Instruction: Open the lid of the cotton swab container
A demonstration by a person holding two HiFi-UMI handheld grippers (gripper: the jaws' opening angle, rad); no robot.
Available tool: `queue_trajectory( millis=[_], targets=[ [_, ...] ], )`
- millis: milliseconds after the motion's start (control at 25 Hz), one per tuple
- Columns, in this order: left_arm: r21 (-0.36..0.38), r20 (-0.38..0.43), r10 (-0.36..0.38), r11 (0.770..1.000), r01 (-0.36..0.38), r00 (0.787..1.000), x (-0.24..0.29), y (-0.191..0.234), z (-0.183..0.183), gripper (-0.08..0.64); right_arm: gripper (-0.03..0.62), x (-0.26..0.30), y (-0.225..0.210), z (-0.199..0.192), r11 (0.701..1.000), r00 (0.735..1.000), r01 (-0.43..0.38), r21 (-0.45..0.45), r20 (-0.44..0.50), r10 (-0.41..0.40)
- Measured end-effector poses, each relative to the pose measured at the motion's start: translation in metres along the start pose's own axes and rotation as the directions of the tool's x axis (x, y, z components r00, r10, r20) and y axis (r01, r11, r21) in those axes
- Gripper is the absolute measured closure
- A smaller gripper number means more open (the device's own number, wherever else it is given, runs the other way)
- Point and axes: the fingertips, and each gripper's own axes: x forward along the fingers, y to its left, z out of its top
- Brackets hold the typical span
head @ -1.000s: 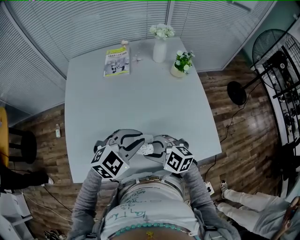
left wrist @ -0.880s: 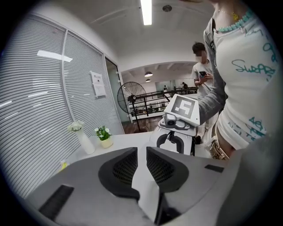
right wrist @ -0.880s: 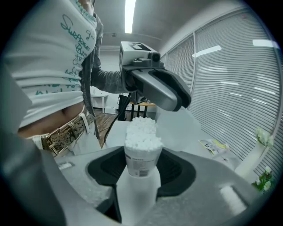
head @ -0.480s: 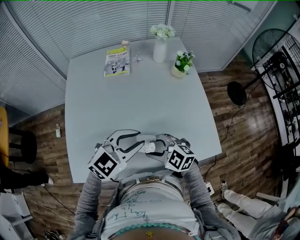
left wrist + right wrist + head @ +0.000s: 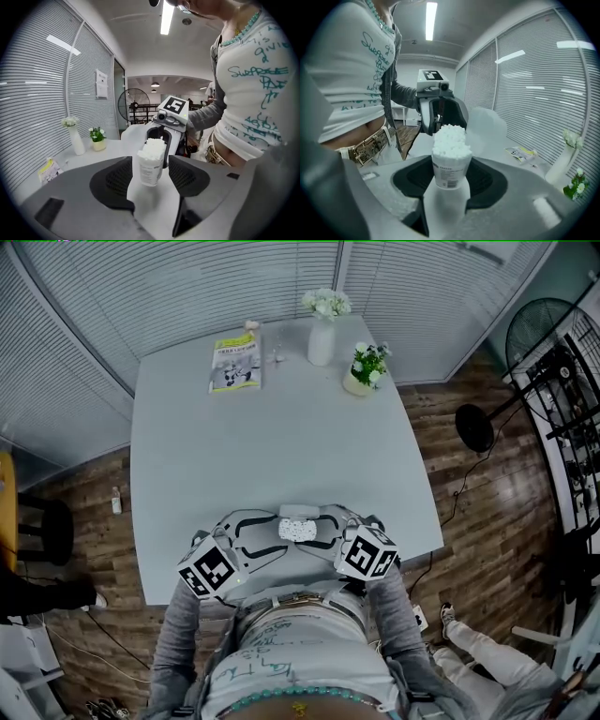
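Observation:
The cotton swab container (image 5: 298, 531) is a small clear tub packed with white swabs (image 5: 450, 138), upright near the table's front edge. Its translucent lid (image 5: 487, 127) is tipped back, still attached at one side. My right gripper (image 5: 315, 529) comes in from the right, and its pads (image 5: 485, 178) press on the tub's labelled body (image 5: 449, 169). My left gripper (image 5: 281, 532) faces it from the left. Its jaws have just been opening and now stand wide on either side of the tub (image 5: 150, 164), with a small gap on each side.
The grey table (image 5: 281, 446) carries a magazine (image 5: 234, 364), a white vase of flowers (image 5: 321, 338) and a small potted plant (image 5: 361, 371) at its far end. The person's body is close behind the front edge. A standing fan (image 5: 539, 334) is off to the right.
The left gripper dropped slightly and moved in beside the tub, and its jaws spread from narrow to wide. The lid now shows tipped open behind the swabs. The right gripper stayed put.

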Motion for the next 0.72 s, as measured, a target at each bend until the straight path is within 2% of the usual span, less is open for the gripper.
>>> queue_trajectory(
  millis=[360, 440, 720],
  targets=[
    [0.023, -0.017, -0.011, 1.0, 0.011, 1.0, 0.01, -0.003, -0.017, 0.324, 0.388, 0.001, 0.005, 0.007, 0.999, 0.999, -0.033, -0.012, 0.018, 0.033],
    [0.024, -0.005, -0.002, 1.0, 0.002, 1.0, 0.01, -0.003, -0.016, 0.367, 0.388, 0.001, 0.006, 0.008, 0.999, 0.999, -0.039, -0.016, 0.016, 0.039],
    [0.004, 0.045, 0.023, 1.0, -0.023, 0.999, 0.008, -0.003, -0.012, 0.373, 0.385, 0.0, 0.004, 0.01, 0.999, 0.999, -0.043, -0.013, 0.028, 0.044]
  ],
)
